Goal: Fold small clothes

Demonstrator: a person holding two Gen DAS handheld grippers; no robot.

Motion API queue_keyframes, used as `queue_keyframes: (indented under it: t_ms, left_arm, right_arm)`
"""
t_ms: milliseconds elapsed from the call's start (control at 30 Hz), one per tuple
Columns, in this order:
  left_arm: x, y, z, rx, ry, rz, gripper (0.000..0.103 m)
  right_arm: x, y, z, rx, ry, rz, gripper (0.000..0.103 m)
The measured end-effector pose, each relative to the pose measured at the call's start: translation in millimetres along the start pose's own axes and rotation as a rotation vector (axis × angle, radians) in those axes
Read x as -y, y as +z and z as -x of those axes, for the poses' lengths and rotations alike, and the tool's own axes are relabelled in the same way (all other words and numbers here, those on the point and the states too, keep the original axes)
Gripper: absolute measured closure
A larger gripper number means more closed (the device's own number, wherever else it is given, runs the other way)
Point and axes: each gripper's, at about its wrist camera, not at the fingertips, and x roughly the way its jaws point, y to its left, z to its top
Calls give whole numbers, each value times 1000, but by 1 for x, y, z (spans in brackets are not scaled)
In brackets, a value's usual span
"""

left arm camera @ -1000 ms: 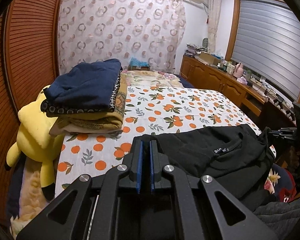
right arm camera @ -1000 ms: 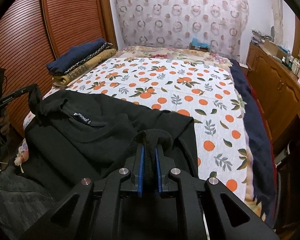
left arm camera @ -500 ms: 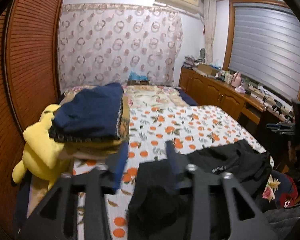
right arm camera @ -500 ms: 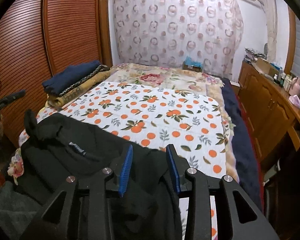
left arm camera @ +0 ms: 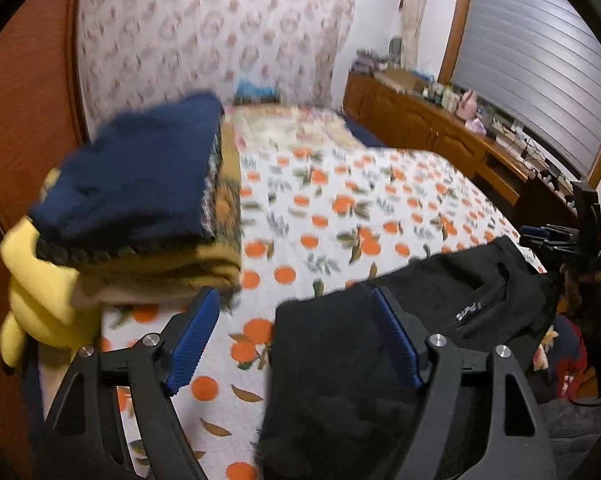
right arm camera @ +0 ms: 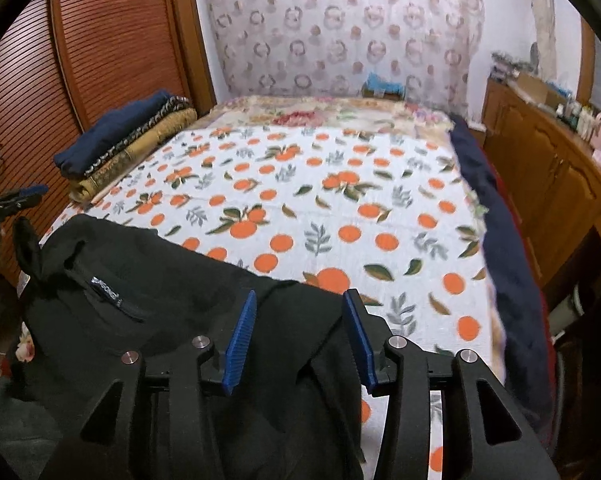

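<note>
Black garment [right arm camera: 172,312] released on bedspread [right arm camera: 340,200], near edge.
Long axis runs along that edge, collar label facing up. Left gripper [left arm camera: 296,336] and right gripper [right arm camera: 296,332] jaws, just opened, stand apart, gripping nothing.

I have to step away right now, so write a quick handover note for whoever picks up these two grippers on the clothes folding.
Left gripper: open, jaws have just been opening; black garment lies below, not pinched.
Right gripper: open, jaws have just been opening; the garment's cloth lies beneath and between the pads, unpressed.
The black garment lies spread at the near edge of the orange-print bedspread, label side up.
Stack of folded clothes sits at the bed's far left.
Done: garment laid out and released.
Left: fold it, probably then add it to the stack.
</note>
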Motion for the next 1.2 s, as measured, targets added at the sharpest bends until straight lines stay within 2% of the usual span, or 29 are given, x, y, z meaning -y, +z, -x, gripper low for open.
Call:
queue_keyframes:
  t_ms: [133, 200, 267, 367, 600, 667, 733, 900, 1200]
  left_arm:
    - [-4, -5, -17, -58, -16, 7, 25]
    - [-5, -7, -25, -89, -28, 14, 31]
    - [-6, -11, -32, -120, -52, 13, 43]
    - [-8, -15, -41, -153, -56, 10, 52]
    - [-7, -23, -57, -213, -47, 0, 55]
    - [-7, -22, -58, -227, -86, 11, 71]
    - [-4, -21, -59, -233, -92, 0, 75]
    - [2, -20, -60, -233, -76, -24, 76]
    - [-4, -21, -62, -224, -95, -2, 76]
  right_arm:
    - [-1, 3, -12, -32, -12, 3, 57]
    - [0, 2, -18, -47, -18, 2, 57]
    - [1, 2, -24, -67, -26, 6, 57]
    - [3, 1, -30, -83, -37, 8, 57]
    - [2, 1, -38, -104, -23, 25, 57]
    - [-2, 0, -40, -109, -10, 44, 57]
    - [-6, 0, -42, -115, -27, 84, 57]
    - [3, 5, -42, -110, -78, 66, 57]
    - [11, 4, -45, -115, -59, 32, 54]
